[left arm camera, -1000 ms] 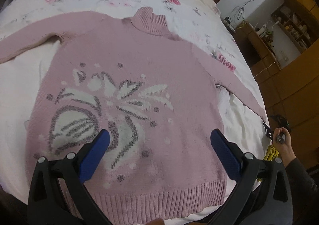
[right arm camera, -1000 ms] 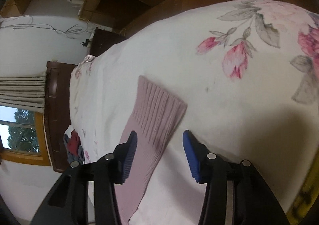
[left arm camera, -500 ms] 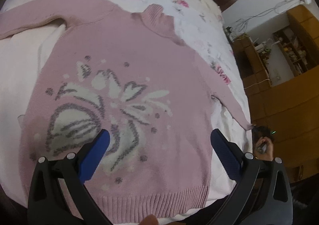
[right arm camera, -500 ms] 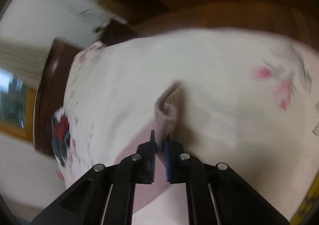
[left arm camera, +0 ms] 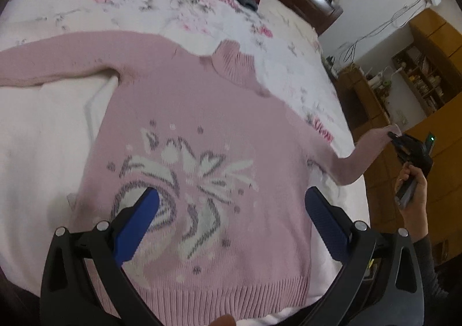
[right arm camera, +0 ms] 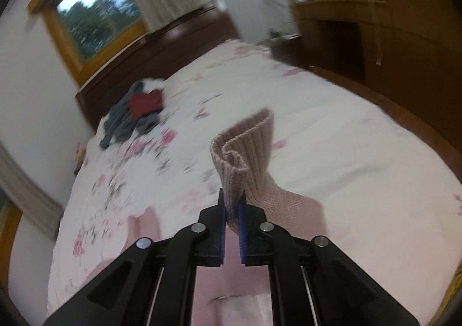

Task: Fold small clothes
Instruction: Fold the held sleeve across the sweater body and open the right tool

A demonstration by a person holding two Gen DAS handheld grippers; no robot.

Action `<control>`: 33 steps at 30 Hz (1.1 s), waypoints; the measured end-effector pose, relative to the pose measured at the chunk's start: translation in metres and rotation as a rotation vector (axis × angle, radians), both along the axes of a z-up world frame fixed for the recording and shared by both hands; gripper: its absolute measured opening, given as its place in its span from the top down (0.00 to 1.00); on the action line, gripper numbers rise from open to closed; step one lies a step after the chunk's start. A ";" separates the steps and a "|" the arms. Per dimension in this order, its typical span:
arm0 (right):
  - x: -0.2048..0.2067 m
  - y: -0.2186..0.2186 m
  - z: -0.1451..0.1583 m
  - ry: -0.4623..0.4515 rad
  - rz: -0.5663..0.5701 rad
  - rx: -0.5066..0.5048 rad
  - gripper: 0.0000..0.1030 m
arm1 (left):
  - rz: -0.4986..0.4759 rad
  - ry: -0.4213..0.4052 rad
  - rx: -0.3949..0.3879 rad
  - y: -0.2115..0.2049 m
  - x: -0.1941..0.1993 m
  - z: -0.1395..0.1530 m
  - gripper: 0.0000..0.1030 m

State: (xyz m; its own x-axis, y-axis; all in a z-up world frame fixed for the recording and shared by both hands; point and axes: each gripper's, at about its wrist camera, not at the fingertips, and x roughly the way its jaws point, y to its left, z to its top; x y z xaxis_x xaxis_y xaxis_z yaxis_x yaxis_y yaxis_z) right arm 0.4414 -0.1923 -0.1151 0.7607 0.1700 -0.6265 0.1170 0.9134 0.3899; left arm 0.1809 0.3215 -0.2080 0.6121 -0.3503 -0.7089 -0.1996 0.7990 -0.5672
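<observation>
Pink knitted sweater with white-grey flower pattern (left arm camera: 202,129) lies flat, front up, on white floral bedspread (left arm camera: 161,5). My right claw (right arm camera: 232,207) clamps ribbed sleeve cuff (right arm camera: 245,150), lifted off bed. My left claw (left arm camera: 228,216) hovers above hem, fingers wide apart, empty.

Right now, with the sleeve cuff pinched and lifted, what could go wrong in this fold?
1. The right hand-held gripper pinches only the bunched cuff; the ribbed knit may slip out mid-fold.
2. The left hand-held gripper hovers open above the sweater, so nothing pins the body; pulling the sleeve could drag it askew.
3. The other sleeve lies spread out, so the fold may end lopsided.
</observation>
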 end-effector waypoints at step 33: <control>-0.156 0.179 -0.173 0.185 0.413 -0.231 0.56 | -0.200 0.258 -0.588 -0.089 0.278 -0.153 0.03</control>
State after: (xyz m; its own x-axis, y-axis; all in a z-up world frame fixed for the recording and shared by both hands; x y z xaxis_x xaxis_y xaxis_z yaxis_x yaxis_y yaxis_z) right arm 0.2849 -0.0134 -0.2885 0.5324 0.2738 -0.8010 -0.2239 0.9581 0.1786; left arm 0.4584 0.2326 -0.3613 0.3319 -0.8120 -0.4802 -0.2669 0.4074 -0.8734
